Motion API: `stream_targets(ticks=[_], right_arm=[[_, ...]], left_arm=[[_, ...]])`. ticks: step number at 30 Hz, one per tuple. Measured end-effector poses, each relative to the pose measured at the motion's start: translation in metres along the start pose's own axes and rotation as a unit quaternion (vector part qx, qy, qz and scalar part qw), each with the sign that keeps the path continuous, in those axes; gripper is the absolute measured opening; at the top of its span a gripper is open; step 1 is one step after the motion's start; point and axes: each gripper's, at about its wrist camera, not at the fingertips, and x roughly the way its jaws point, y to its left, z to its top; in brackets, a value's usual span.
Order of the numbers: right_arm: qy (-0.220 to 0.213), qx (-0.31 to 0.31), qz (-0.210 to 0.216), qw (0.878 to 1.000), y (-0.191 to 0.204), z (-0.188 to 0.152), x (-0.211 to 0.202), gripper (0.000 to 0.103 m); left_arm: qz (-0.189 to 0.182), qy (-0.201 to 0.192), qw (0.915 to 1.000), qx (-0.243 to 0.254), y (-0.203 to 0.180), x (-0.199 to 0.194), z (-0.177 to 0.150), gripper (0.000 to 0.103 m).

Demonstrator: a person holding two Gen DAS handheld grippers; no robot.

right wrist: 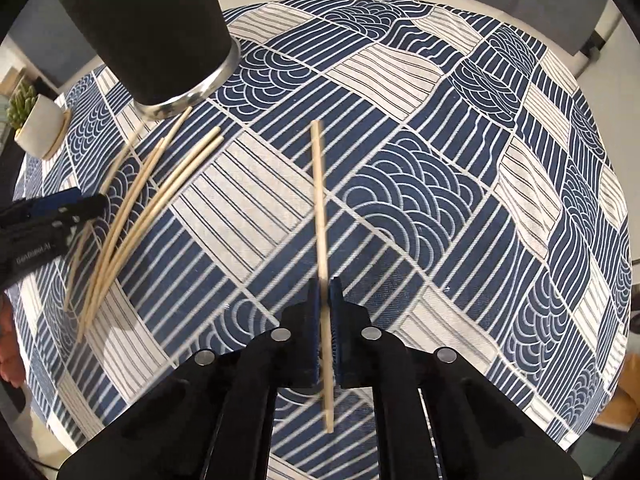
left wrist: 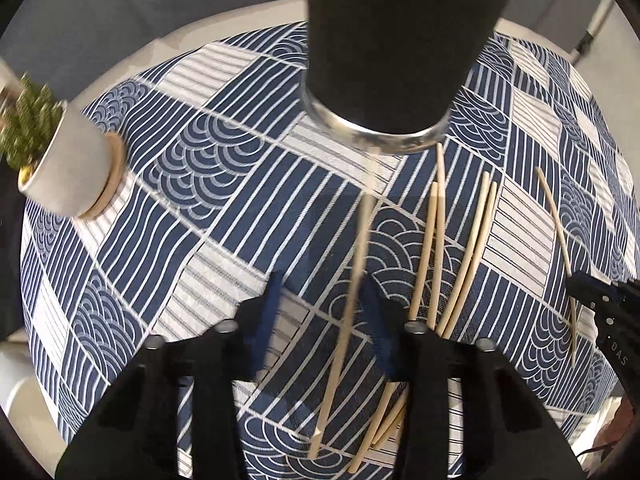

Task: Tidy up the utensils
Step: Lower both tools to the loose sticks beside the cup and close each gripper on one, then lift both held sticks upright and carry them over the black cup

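A slim, pale wooden chopstick [right wrist: 322, 240] is lying clamped between the blue pads of the right gripper [right wrist: 325, 300], above the cloth. A second, blurred chopstick [left wrist: 352, 280] is standing between the left gripper's [left wrist: 320, 308] narrowed jaws; whether they grip it is unclear. Four loose chopsticks [left wrist: 452, 248] are resting beside a tapered black holder [left wrist: 400, 40] with a metal base, near a small potted plant [left wrist: 60, 152], on a blue-and-white patterned tablecloth [right wrist: 440, 160].
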Motion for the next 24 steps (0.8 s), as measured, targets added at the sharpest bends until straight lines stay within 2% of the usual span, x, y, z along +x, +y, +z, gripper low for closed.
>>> stream_targets(ticks=[1, 4, 6, 8, 13, 16, 19, 22, 24], right_arm=[[0.001, 0.002, 0.005, 1.0, -0.005, -0.001, -0.001, 0.004], [0.002, 0.002, 0.014, 1.0, -0.014, -0.005, -0.002, 0.004], [0.009, 0.007, 0.033, 0.999, -0.028, -0.011, -0.003, 0.004], [0.013, 0.015, 0.05, 0.999, -0.039, -0.014, -0.005, 0.004], [0.009, 0.036, 0.056, 0.998, -0.066, -0.021, -0.014, 0.004], [0.005, 0.039, 0.052, 0.998, -0.074, -0.023, -0.021, 0.004], [-0.017, 0.03, 0.044, 0.998, -0.085, -0.023, -0.046, 0.004], [-0.028, 0.026, 0.036, 0.999, -0.081, -0.024, -0.056, 0.004], [-0.041, 0.024, 0.036, 0.998, -0.079, -0.01, -0.067, 0.004]], left_arm=[[0.002, 0.001, 1.0, -0.01, 0.003, -0.001, -0.002, 0.024], [0.0, -0.001, 0.9994, -0.034, 0.008, -0.004, -0.014, 0.01], [-0.006, 0.0, 0.9984, -0.056, 0.014, -0.005, -0.022, 0.005], [-0.015, 0.0, 0.9971, -0.075, 0.019, -0.007, -0.032, 0.005], [-0.017, 0.002, 0.995, -0.098, 0.026, -0.012, -0.055, 0.004], [-0.002, 0.001, 0.9954, -0.096, 0.03, -0.02, -0.067, 0.004], [0.004, 0.001, 0.9943, -0.107, 0.033, -0.03, -0.071, 0.004], [0.012, 0.0, 0.9939, -0.11, 0.035, -0.039, -0.081, 0.004], [0.02, -0.006, 0.9935, -0.112, 0.037, -0.051, -0.087, 0.004]])
